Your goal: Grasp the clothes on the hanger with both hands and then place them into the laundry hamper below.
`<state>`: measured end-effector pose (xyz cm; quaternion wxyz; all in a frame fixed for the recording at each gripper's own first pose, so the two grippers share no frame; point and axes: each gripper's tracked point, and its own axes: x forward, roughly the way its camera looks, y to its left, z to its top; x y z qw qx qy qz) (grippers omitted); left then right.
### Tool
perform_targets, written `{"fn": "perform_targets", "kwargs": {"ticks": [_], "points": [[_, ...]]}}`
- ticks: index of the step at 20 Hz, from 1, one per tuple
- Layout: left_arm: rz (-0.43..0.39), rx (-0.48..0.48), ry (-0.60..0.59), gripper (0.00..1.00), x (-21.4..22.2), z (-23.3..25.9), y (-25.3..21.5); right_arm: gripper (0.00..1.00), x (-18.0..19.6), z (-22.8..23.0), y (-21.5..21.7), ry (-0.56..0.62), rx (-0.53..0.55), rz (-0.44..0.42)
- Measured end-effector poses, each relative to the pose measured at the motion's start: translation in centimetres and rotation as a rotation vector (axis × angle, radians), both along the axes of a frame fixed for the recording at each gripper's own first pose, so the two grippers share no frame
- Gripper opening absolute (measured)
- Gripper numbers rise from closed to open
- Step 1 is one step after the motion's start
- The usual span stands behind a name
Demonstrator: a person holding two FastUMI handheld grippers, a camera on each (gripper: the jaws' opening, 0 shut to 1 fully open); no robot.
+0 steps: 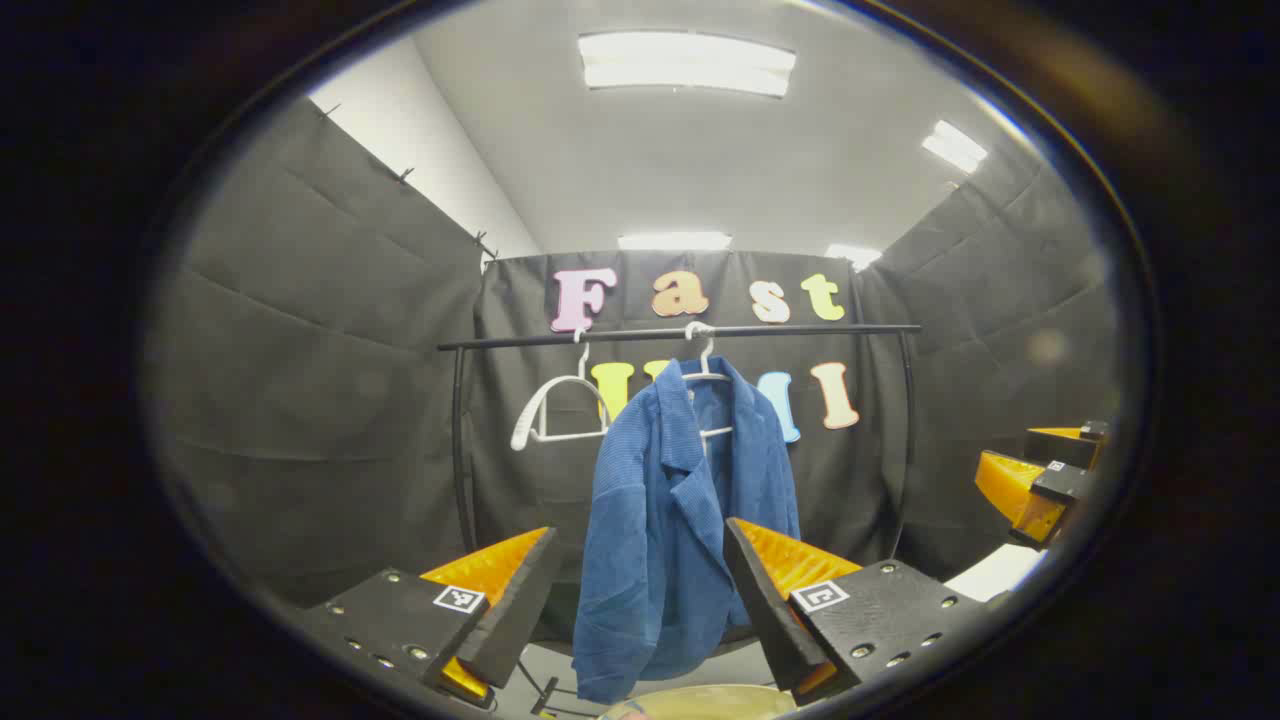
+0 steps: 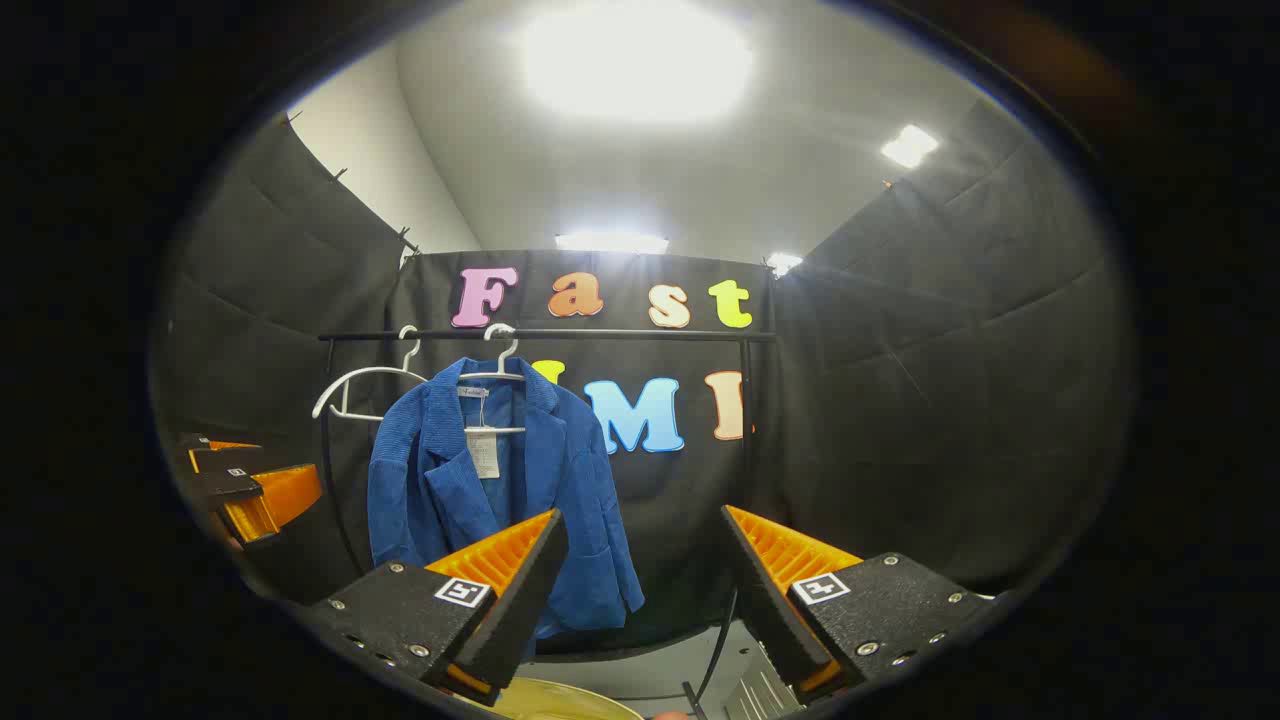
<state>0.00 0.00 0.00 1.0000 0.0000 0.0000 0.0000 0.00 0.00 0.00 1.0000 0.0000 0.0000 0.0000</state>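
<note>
1. On the rail (image 1: 680, 334), a blue jacket (image 1: 665, 520) hangs from a white hanger (image 1: 706, 372); a bare hanger (image 1: 555, 405) hangs just beside it.
2. The left gripper (image 1: 640, 610) is spread wide, holding nothing, with the jacket ahead between its fingers.
3. The right gripper (image 2: 645, 600) is spread too, empty, the jacket (image 2: 500, 490) off to its left.
4. A pale rim (image 2: 560, 700) shows below.

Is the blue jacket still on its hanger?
Yes. The blue jacket hangs from the white hanger on the rail; both grippers are open, apart from it.
</note>
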Motion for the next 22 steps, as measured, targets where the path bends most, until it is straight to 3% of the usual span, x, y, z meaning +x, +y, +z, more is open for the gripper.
{"fn": "perform_targets", "kwargs": {"ticks": [22], "points": [[-0.028, -0.001, -0.007, 0.94, 0.35, 0.11, -0.22, 0.93, -0.22, -0.48, -0.17, 0.008, -0.001, -0.016]]}}
